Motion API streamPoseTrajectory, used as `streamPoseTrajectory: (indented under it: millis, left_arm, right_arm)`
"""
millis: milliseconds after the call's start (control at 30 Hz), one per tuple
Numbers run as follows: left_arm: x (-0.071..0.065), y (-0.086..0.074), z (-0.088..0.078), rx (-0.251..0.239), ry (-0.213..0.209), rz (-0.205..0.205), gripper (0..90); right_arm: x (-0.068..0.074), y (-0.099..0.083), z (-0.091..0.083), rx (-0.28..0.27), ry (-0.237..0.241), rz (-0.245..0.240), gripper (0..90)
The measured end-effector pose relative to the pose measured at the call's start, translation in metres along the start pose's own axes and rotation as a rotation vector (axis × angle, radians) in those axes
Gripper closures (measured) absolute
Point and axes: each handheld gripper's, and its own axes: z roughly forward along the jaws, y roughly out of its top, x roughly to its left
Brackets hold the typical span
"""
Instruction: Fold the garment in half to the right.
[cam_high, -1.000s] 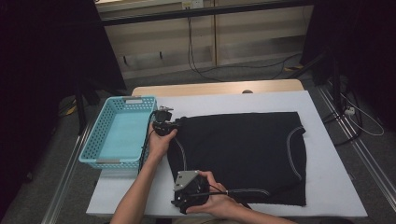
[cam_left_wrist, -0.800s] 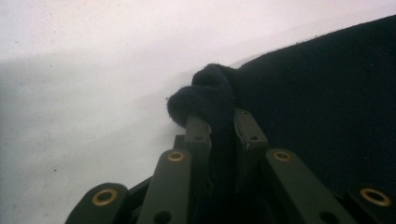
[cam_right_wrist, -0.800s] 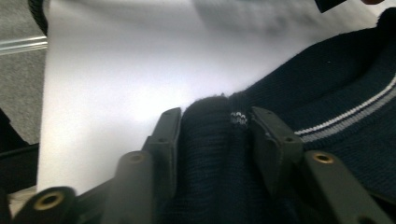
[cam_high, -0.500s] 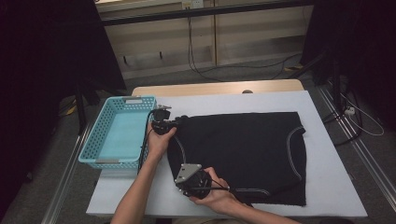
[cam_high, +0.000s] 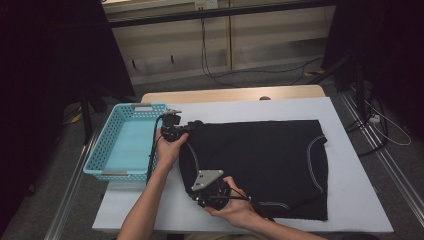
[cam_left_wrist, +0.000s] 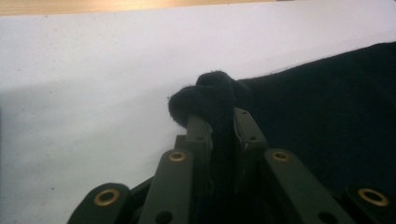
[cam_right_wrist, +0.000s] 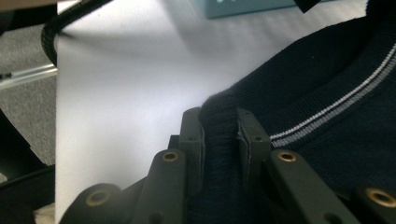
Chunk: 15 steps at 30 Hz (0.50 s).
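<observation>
As right claw (cam_high: 207, 196) slid left w/ sweater (cam_high: 260, 160) hem pinched, left claw (cam_high: 172, 131) holds corner; fold starting.

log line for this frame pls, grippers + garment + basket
left gripper: shut on dark garment far-left corner | right gripper: shut on its near-left striped edge | garment: flat on white table | blue basket: left of garment

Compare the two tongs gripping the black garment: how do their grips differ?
The left tongs pinch a bunched plain corner of the black knitted garment, on the far side. The right tongs pinch a flat ribbed edge beside white stripes, on the near side. Both are shut on fabric.
</observation>
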Motion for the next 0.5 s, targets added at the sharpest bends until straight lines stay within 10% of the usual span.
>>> streamPoseTrajectory:
  millis: [500]
  left_arm:
    - [-0.005,0.014,-0.011,-0.037,-0.009,0.003,80.0]
  right_arm:
    - [-0.007,0.009,-0.023,-0.067,0.001,0.026,75.6]
